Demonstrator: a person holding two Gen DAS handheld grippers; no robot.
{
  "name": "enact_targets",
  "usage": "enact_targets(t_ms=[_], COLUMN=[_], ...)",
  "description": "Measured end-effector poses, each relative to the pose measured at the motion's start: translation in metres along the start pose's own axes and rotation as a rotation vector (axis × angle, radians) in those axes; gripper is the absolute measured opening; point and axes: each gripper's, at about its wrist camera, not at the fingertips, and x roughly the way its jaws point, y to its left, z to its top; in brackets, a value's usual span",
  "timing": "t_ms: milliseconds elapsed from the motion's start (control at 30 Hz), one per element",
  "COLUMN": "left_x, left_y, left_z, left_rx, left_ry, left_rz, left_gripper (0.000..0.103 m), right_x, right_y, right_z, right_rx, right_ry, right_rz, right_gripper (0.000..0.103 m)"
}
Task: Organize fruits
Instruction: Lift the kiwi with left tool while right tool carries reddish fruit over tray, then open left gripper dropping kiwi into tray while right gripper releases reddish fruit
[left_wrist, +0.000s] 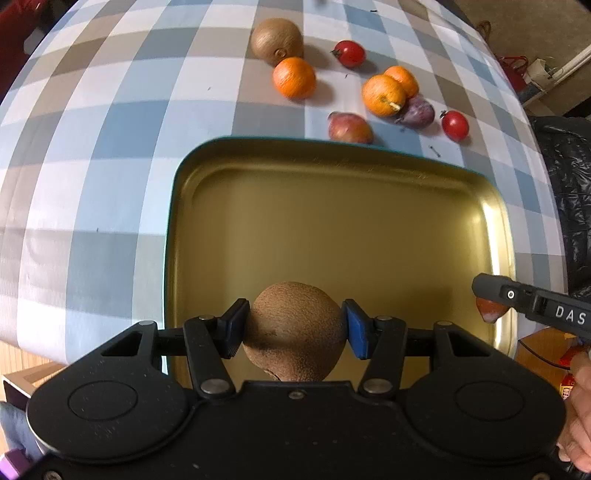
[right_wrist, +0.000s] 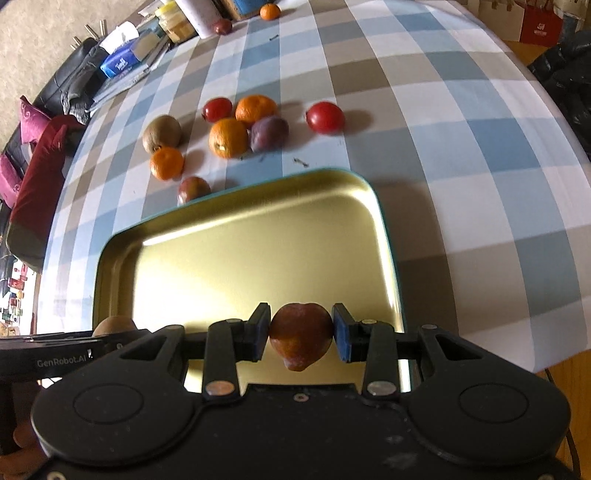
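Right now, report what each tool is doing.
Left tool: closed on a kiwi.
Right tool: closed on a reddish-brown fruit.

A checked tablecloth (right_wrist: 461, 155), a blue tissue pack (right_wrist: 122, 64), red cushions (right_wrist: 40, 162) and a dark jacket (left_wrist: 565, 192).

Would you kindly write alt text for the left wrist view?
The left hand-held gripper grips a brown kiwi above an empty gold tray. Beyond it, oranges, plums, tomatoes and another kiwi lie on a checked tablecloth.
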Motion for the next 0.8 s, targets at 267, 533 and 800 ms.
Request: enact_targets(t_ms=[267,533,800], left_x=[0.002,0.004,-0.010], left_y=[-0.001,-0.003,-0.006], left_z=[-0.009,-0.019,-0.026], left_rx=[-0.011,-0.015,0.002], left_ry=[-0.014,-0.014,-0.078], left_rz=[0.016,0.019,0.027], left_gripper=[0.059,0.059,0.060], right_x=[0.006,0.007,0.004], right_y=[0.000,-0.002,0.002], right_z=[-0.018,-0.030,-0.040], right_rx=[0.002,0.001,-0.013], right_ry=[0.024,0.021,0.015], right_rz=[-0.029,-0.044,-0.047], right_gripper=[0.038,0.038,0.038])
